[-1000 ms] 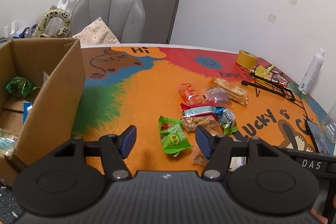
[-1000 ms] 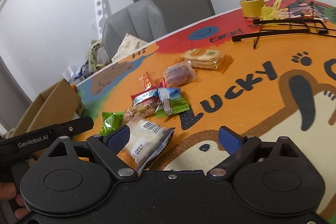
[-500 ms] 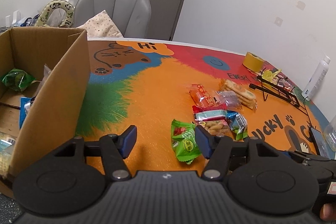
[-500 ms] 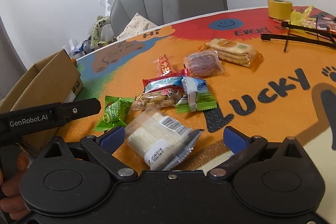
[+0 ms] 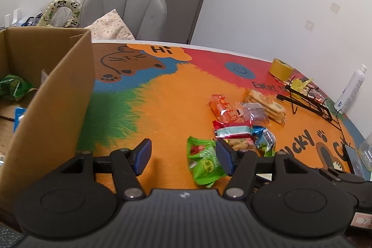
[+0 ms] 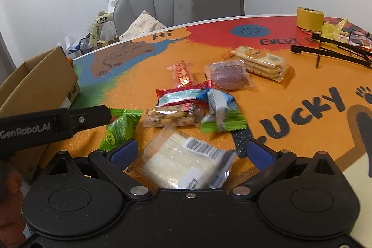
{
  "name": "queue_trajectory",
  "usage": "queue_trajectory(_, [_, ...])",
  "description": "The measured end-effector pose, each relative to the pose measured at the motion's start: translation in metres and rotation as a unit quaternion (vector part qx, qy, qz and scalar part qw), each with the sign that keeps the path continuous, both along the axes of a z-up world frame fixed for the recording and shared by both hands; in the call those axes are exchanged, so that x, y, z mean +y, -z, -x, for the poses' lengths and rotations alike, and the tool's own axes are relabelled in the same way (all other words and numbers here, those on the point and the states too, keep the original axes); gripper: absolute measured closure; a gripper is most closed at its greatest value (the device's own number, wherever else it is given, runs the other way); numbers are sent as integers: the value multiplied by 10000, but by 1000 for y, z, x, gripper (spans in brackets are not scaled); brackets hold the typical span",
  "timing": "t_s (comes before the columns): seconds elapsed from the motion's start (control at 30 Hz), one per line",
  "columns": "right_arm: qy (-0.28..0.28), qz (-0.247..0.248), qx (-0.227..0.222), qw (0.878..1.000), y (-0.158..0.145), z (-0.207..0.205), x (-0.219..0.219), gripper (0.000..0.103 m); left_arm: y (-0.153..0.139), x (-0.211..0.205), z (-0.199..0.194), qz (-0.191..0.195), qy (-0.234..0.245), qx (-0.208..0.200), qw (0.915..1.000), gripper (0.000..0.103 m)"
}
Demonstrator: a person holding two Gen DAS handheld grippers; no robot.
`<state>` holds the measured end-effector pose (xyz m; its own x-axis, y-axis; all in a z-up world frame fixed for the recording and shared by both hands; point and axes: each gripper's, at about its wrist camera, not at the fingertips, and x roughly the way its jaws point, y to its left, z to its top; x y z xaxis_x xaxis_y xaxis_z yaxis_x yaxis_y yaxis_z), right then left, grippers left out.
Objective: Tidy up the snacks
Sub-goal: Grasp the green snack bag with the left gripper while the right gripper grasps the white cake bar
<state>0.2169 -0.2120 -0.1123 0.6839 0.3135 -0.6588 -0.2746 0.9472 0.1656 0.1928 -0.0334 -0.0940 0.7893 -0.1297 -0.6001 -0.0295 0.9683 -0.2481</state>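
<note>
Several snack packets lie in a loose pile on the orange table mat [image 5: 167,108]. My right gripper [image 6: 191,152] is open wide, low over the mat, and a clear packet of white wafers [image 6: 186,162] lies between its fingers with neither pad pressing on it. A green packet [image 6: 118,129] lies just left of it. My left gripper [image 5: 183,155] is open with nothing held; the green packet [image 5: 204,162] lies against the inner side of its right finger. One finger of the left gripper [image 6: 93,117] crosses the right wrist view. The cardboard box [image 5: 58,90] stands at the left with a few packets inside.
Beyond the pile are a cracker pack [image 6: 260,62], a purple packet [image 6: 227,76] and an orange packet [image 6: 182,73]. A yellow tape roll [image 5: 281,67], a black wire rack [image 5: 309,101], a white bottle [image 5: 351,90] and a phone [image 5: 353,157] sit at the right. A grey chair [image 5: 130,8] stands behind the table.
My right gripper has slid left over the clear wafer packet, its jaws have widened, and the packet now lies between the fingers. The left gripper has barely shifted.
</note>
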Motion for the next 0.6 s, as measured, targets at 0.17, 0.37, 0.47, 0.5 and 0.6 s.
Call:
queue_trajectory(0.17, [177, 79, 38, 9998, 0, 3, -15, 0, 6, -13, -6, -55, 105, 63, 9999, 43])
queue_trajectory(0.37, [383, 187, 43, 9991, 1, 8, -33, 0, 15, -29, -12, -198, 203, 160, 9995, 42])
queue_trajectory(0.47, [484, 167, 46, 9987, 1, 10, -41, 0, 19, -32, -12, -290, 200, 176, 9992, 45])
queue_trajectory(0.5, [508, 151, 51, 9986, 1, 9, -43, 0, 19, -33, -12, -335, 192, 148, 9991, 49])
queue_trajectory(0.6, [490, 124, 40, 9987, 1, 8, -41, 1, 19, -31, -11, -351, 182, 173, 9991, 71])
